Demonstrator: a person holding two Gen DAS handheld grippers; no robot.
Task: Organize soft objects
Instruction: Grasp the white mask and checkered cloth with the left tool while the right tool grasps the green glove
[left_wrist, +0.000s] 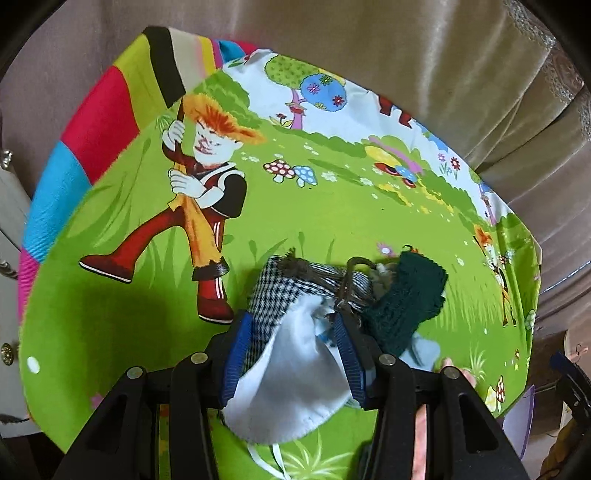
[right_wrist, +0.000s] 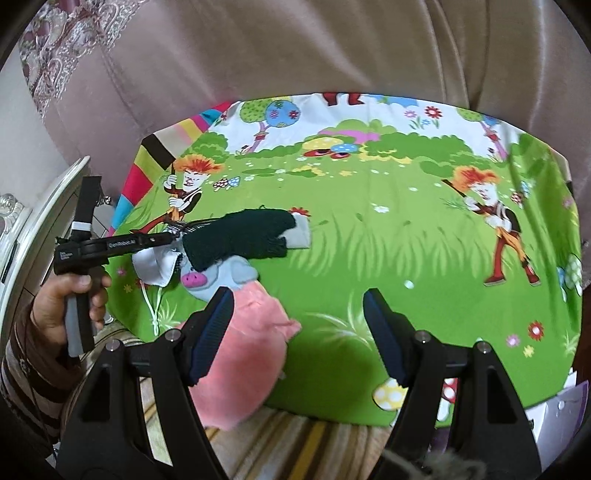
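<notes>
The left gripper (left_wrist: 291, 354) is pinching a bundle of checked cloth (left_wrist: 275, 291) and white fabric (left_wrist: 295, 384) over the bright green cartoon sheet (left_wrist: 110, 332), a dark green knit (left_wrist: 402, 302) just beside it. The right gripper (right_wrist: 299, 332) stands spread and empty, with a pink plush toy (right_wrist: 243, 350) lying against its left finger at the sheet's near edge.

The middle and the right part of the table (right_wrist: 369, 236) are free, up to the far edge and the right edge. Near the left front corner the way is blocked by a pile: a dark green knit (right_wrist: 240, 236), a blue plush (right_wrist: 229, 277) and a pink plush (right_wrist: 243, 354) at the front edge.
</notes>
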